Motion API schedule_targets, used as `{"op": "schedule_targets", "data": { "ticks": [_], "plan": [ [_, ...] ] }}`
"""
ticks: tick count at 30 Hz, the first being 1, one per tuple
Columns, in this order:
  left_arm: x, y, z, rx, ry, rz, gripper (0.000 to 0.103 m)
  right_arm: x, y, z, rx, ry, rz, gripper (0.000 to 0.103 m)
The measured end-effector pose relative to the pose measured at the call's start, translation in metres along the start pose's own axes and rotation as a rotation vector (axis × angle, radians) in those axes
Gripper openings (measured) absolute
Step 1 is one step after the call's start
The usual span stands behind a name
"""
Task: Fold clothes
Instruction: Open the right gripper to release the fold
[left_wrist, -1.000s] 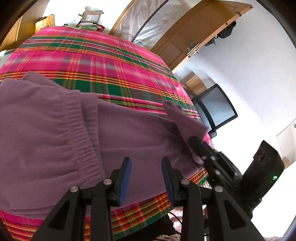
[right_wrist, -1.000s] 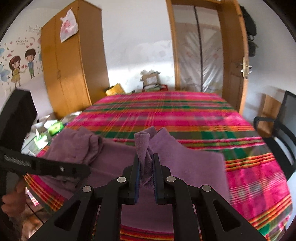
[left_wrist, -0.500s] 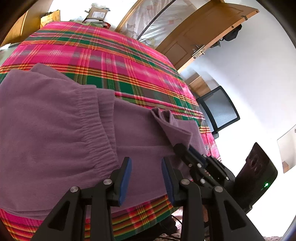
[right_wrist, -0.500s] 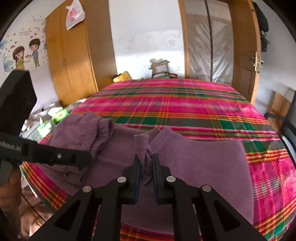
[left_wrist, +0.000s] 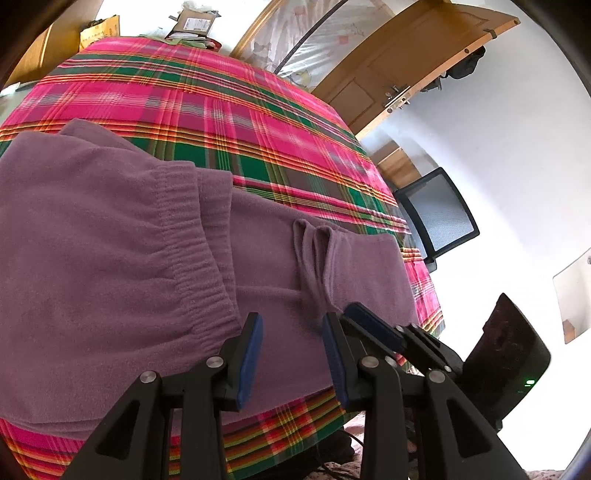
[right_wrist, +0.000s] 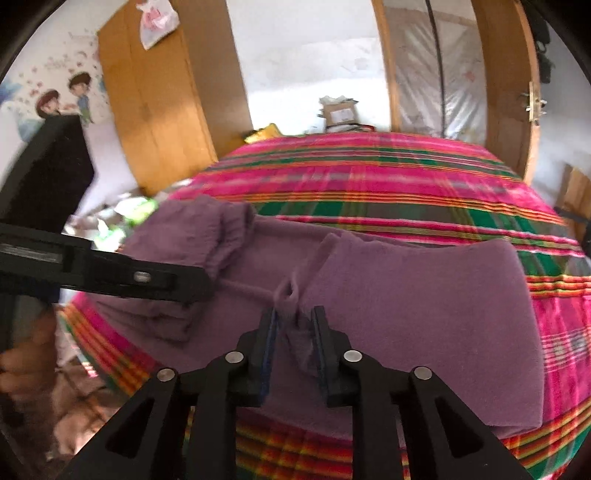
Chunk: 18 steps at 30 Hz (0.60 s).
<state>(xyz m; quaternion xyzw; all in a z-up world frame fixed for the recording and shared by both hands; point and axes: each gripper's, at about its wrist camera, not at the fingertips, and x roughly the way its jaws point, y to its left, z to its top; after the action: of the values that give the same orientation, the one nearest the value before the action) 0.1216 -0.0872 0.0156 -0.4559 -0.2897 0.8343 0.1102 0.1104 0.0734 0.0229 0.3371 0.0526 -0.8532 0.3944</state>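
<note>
- Just now the right tool (right_wrist: 293, 334) has been spreading its jaws; a pinched ridge of the purple trousers (right_wrist: 406, 306) stands between the pads, no longer squeezed
- the trousers lie on the near edge of the plaid bed (left_wrist: 229, 110), one leg folded across
- the left tool (left_wrist: 291, 354) hovers over the trousers, spread wide and empty
- likely this fold is set; smoothing or another fold comes next

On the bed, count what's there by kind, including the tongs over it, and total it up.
Purple garment: 1
Plaid bedspread: 1
Tongs: 2, the left tongs and the right tongs
Total: 4
</note>
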Motion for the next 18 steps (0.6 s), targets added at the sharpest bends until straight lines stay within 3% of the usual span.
{"op": "schedule_targets", "data": {
  "ticks": [5,9,12,18],
  "plan": [
    [0.001,-0.001,0.001,0.002,0.0,0.009,0.034,-0.023,-0.009,0.007,0.013,-0.061,0.102,0.023],
    [0.003,-0.002,0.0,0.002,0.001,0.018,0.034,-0.021,-0.028,0.009,0.075,-0.051,0.0,0.023],
    [0.003,-0.003,0.0,0.009,0.001,0.025,0.034,-0.004,-0.032,0.004,0.091,0.004,-0.022,0.024],
    [0.004,-0.003,-0.001,0.005,0.004,0.03,0.034,0.01,-0.004,-0.007,-0.055,0.032,-0.111,0.024]
  ]
}}
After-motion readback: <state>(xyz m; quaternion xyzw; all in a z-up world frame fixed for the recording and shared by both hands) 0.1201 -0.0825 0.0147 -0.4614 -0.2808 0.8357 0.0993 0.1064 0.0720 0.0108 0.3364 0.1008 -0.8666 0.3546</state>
